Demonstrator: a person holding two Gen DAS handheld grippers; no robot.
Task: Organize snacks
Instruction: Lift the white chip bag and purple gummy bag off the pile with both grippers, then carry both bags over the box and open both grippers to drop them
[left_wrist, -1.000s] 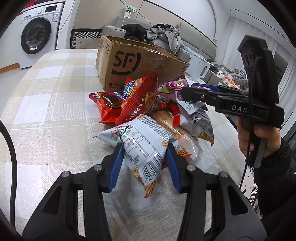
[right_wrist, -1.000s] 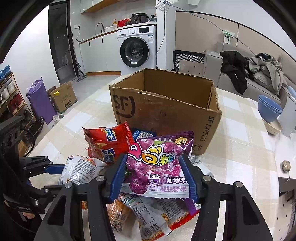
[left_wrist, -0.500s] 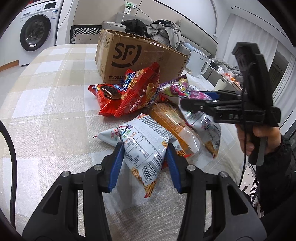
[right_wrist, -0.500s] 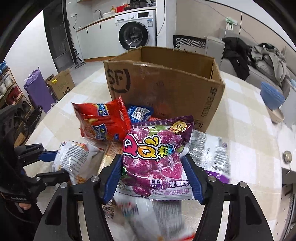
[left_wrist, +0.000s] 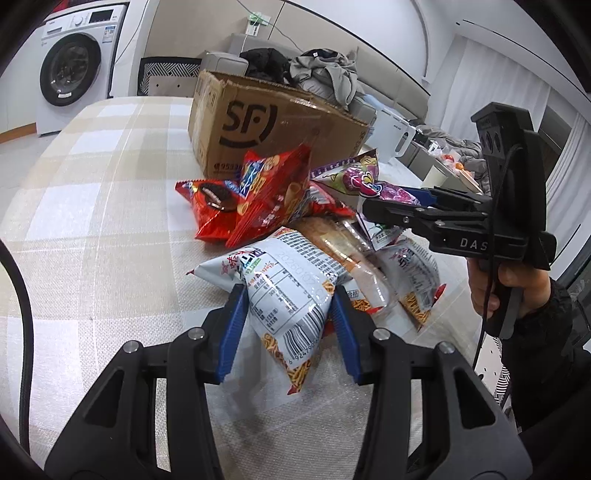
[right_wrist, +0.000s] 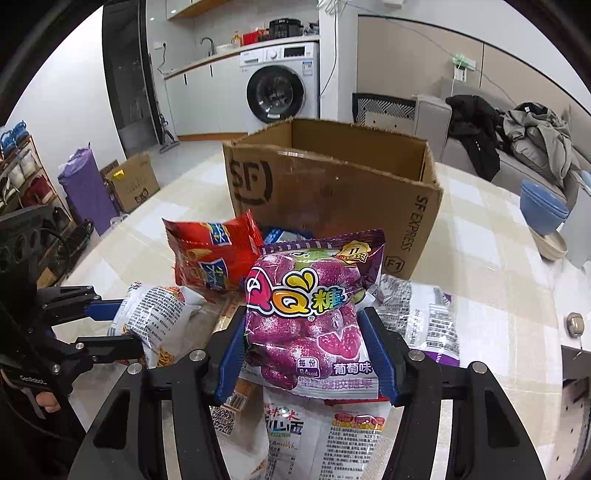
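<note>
My left gripper (left_wrist: 287, 306) is shut on a white noodle-snack bag (left_wrist: 273, 269) and pinches its lower end just above the checked tablecloth. The right gripper (right_wrist: 306, 343) has a purple QQ candy bag (right_wrist: 306, 317) pressed between its blue pads. Its jaws are closing on it, and the bag is raised above the pile. In the left wrist view that right gripper (left_wrist: 373, 212) hovers over the heap with the purple bag (left_wrist: 365, 181) sticking out behind it. An open SF cardboard box (right_wrist: 332, 192) stands just beyond the snacks.
Red snack bags (left_wrist: 266, 192), an orange packet and a silver-purple bag (right_wrist: 424, 314) lie heaped before the box. Stacked blue bowls (right_wrist: 543, 210) and a white kettle (left_wrist: 391, 140) stand at the table's right side. A sofa with clothes sits behind.
The silver-purple bag that hung under the right gripper has dropped back onto the table; the purple candy bag stays between its pads. The left gripper keeps still on the white bag.
</note>
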